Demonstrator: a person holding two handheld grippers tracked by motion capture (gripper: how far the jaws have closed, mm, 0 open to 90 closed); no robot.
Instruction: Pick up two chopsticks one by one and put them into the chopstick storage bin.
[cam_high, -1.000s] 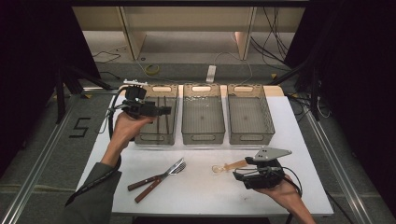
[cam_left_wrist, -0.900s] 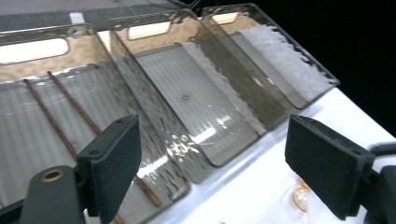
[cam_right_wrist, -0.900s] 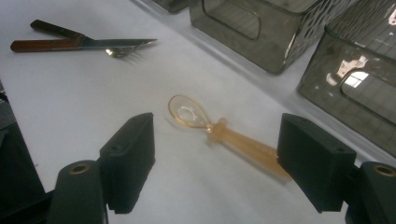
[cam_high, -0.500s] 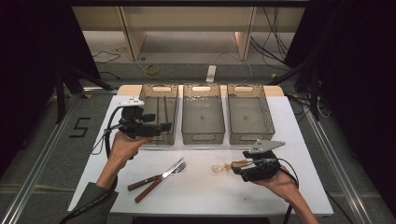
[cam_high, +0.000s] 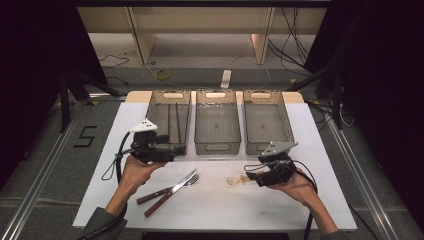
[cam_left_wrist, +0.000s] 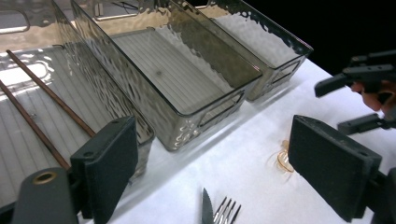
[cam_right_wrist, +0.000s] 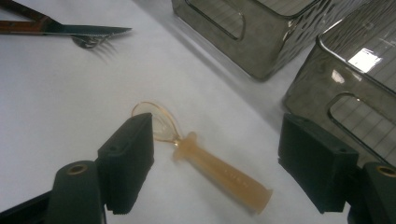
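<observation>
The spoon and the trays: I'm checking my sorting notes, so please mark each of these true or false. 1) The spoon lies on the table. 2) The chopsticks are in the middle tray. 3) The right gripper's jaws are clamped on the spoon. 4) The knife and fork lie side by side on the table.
1) True: the spoon lies flat on the white table.
2) False: the chopsticks lie in the left tray; the middle tray holds none.
3) False: the right gripper has its jaws open on either side of the spoon's handle, not pressing it.
4) True: the knife and fork lie together, near the left gripper.
</observation>
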